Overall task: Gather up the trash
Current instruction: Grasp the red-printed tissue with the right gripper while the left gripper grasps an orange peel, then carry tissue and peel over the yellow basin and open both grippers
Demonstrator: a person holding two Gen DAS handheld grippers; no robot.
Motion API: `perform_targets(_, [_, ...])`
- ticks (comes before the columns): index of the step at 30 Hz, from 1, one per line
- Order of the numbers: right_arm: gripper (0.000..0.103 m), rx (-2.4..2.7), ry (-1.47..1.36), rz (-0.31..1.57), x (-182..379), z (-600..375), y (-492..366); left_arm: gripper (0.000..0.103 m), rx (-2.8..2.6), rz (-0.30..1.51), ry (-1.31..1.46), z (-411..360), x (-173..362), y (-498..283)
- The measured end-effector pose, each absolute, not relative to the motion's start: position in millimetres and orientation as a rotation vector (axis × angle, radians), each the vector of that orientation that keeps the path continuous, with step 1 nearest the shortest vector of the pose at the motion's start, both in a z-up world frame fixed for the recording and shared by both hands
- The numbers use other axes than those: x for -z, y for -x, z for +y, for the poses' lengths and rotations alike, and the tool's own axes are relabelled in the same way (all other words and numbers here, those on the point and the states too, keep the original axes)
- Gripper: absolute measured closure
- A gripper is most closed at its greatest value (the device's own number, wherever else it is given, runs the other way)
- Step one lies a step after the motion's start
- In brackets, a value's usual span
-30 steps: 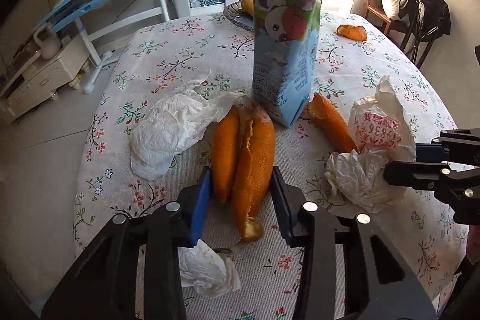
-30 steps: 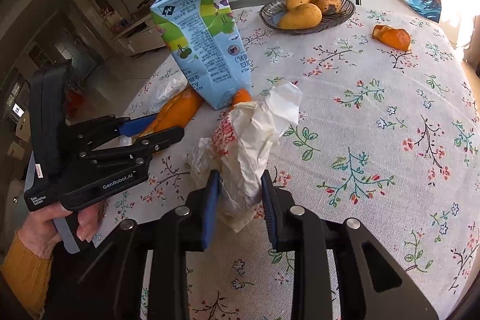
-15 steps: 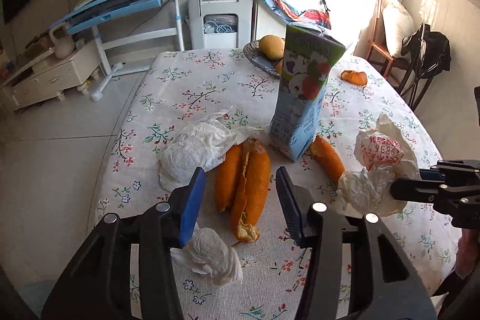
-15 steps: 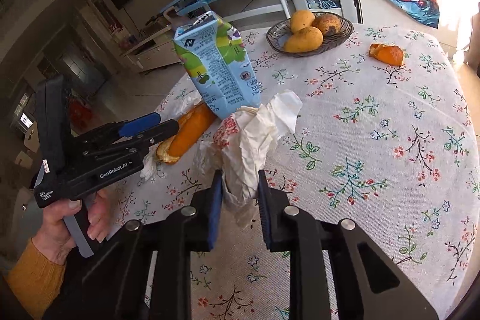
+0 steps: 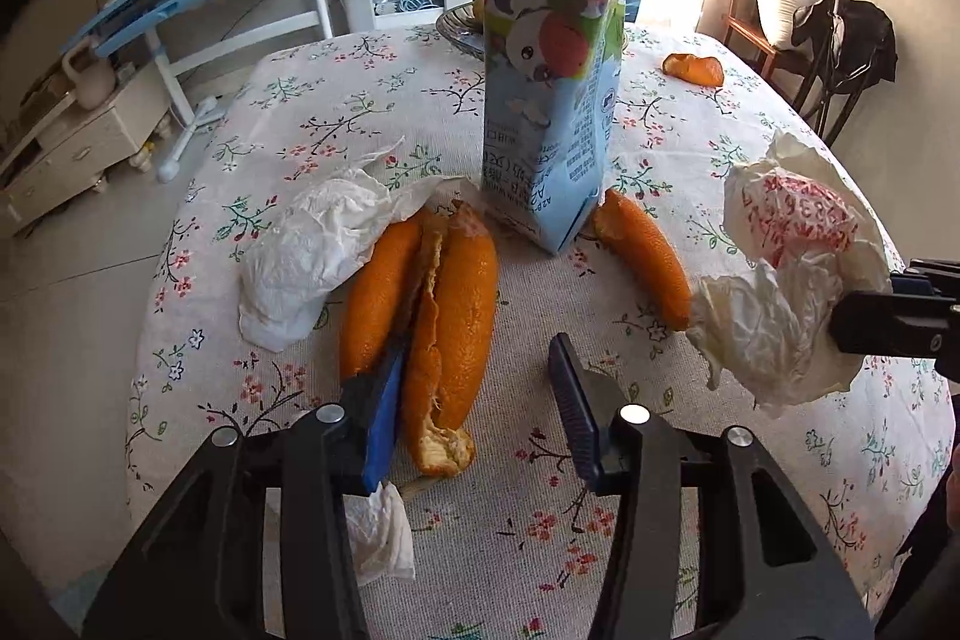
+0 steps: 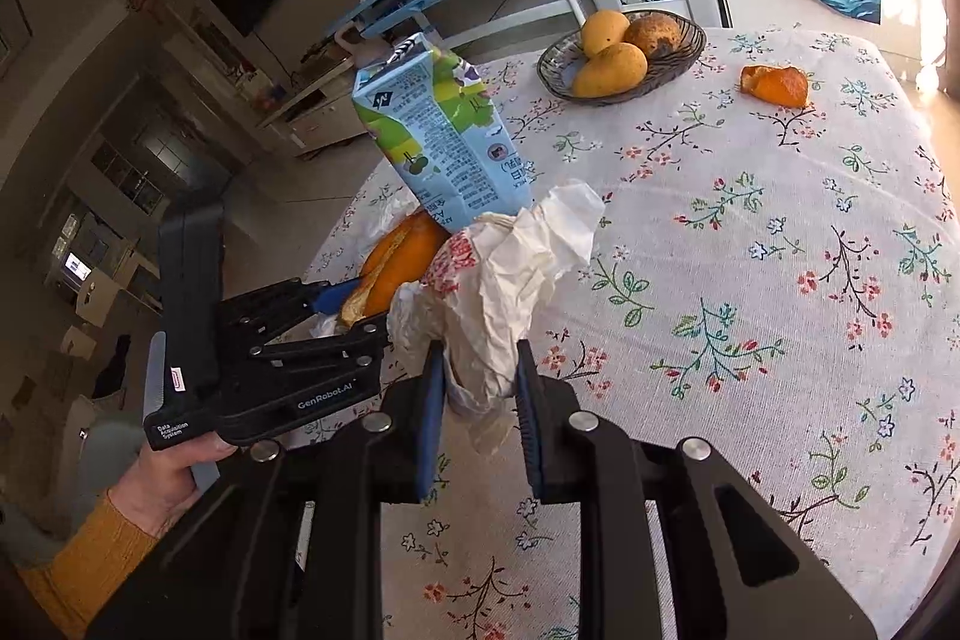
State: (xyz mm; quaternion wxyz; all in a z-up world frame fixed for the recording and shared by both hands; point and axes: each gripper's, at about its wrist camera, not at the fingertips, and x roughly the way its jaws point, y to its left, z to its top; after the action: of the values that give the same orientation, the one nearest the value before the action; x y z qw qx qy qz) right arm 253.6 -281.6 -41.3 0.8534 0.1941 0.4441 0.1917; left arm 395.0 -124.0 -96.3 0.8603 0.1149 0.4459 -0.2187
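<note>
The right gripper [image 6: 480, 400] was pinching a crumpled paper wrapper [image 6: 498, 292] just above the flowery tablecloth [image 6: 780, 280]. The left gripper [image 5: 474, 400] had its jaws spread but had just been closing around the big orange peel [image 5: 450, 316], blue pad touching it, other pad clear. A milk carton [image 5: 546, 100] stood right behind.

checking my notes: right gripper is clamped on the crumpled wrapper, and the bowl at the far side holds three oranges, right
Not quite. The right gripper is shut on the wrapper, but the bowl holds mangoes, not oranges: two yellow ones and a darker, spotted one. The right wrist view shows it. The only orange things there are peels lying on the table.
</note>
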Motion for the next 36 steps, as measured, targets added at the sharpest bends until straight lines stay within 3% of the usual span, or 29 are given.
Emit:
perform_targets(1, [0.080,-0.404,-0.409,0.933,40.9,-281.4,-253.9,0.083,0.465,0.936,-0.241,-123.8,96.3,-395.1])
perform_targets(4, [0.080,-0.404,-0.411,0.921,36.7,-283.3,-250.2,0.087,0.475,0.926,-0.229,-123.4,93.9,-391.4])
perform_targets(21, [0.080,-0.365,-0.387,0.807,11.0,-282.4,-164.0,0.086,0.536,0.770,-0.004,-104.1,45.8,-278.3])
perform_targets(36, [0.079,-0.393,-0.178,1.083,73.6,-222.8,-46.5,0.086,0.576,0.867,-0.077,-96.9,77.7,-139.0])
